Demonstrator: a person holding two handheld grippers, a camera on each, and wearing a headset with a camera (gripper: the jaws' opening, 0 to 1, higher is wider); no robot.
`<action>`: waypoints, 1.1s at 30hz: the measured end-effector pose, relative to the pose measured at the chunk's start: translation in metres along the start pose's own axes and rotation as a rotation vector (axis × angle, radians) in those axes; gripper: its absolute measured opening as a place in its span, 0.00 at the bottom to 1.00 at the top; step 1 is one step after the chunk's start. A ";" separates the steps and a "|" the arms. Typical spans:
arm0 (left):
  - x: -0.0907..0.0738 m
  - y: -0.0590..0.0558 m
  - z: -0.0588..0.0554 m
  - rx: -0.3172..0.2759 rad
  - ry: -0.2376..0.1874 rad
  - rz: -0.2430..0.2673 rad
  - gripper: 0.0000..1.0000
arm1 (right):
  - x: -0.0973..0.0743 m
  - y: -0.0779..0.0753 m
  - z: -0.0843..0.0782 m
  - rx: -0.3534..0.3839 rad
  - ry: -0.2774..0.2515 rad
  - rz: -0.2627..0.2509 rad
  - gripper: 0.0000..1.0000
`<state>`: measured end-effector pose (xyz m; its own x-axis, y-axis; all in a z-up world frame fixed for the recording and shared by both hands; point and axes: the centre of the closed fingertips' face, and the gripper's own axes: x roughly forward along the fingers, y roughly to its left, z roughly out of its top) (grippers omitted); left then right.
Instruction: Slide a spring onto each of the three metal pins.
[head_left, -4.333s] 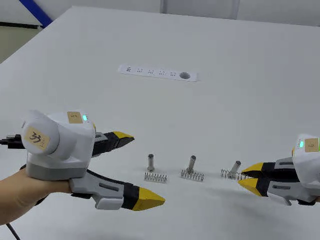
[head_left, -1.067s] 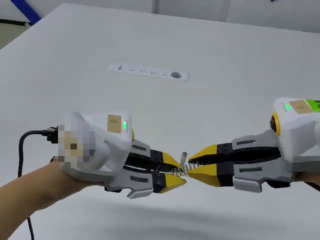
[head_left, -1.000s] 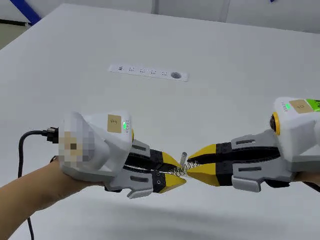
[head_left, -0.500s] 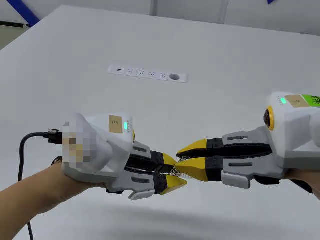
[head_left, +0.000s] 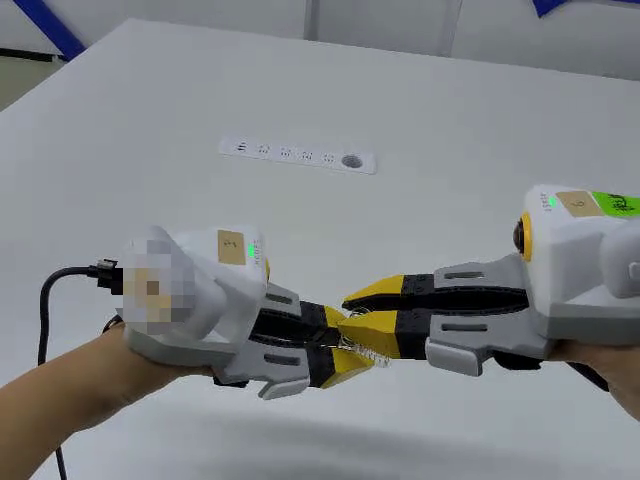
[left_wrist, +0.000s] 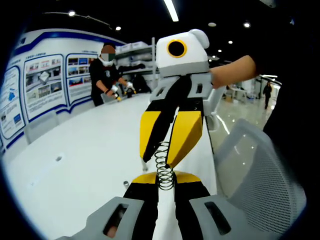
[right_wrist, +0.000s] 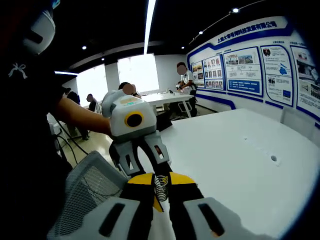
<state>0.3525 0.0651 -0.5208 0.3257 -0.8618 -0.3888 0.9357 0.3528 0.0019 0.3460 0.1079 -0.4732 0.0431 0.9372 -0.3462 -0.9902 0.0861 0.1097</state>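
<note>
Two tools tip to tip | I clench one spring (left_wrist: 164, 165) in left tool (left_wrist: 165, 179) and right tool (right_wrist: 161, 181) | step: regrip; next: thread a pin.

— Can you make out the spring (head_left: 367, 352) from the head view?
— Barely. A few coils show under the yellow tips; the right gripper (head_left: 345, 310) and the left gripper (head_left: 352, 342) cover the rest. In the left gripper view its lower end is buried between that gripper's own jaws.
— Anything inside the coils?
— Can't tell. Nor whether the right jaws pinch it or merely stand round it.
— That small grey stub (left_wrist: 126, 184) on the table (left_wrist: 75, 165) by the left jaw?
— Too small to name.
— What else?
— The right gripper's body runs off the head view's right edge, the cable (head_left: 45, 300) off the bottom.
</note>
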 end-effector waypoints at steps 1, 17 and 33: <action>0.000 0.000 0.000 -0.003 0.000 0.003 0.10 | 0.001 0.000 0.000 -0.005 0.000 -0.009 0.11; -0.002 0.006 -0.005 -0.074 -0.004 0.028 0.13 | -0.002 -0.010 -0.002 0.013 0.001 -0.067 0.10; -0.021 0.025 -0.004 -0.123 -0.039 0.100 0.40 | -0.024 -0.038 0.000 0.002 -0.005 -0.159 0.10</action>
<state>0.3683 0.0933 -0.5163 0.4233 -0.8330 -0.3563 0.8756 0.4771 -0.0750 0.3824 0.0819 -0.4686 0.2002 0.9135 -0.3543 -0.9706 0.2343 0.0556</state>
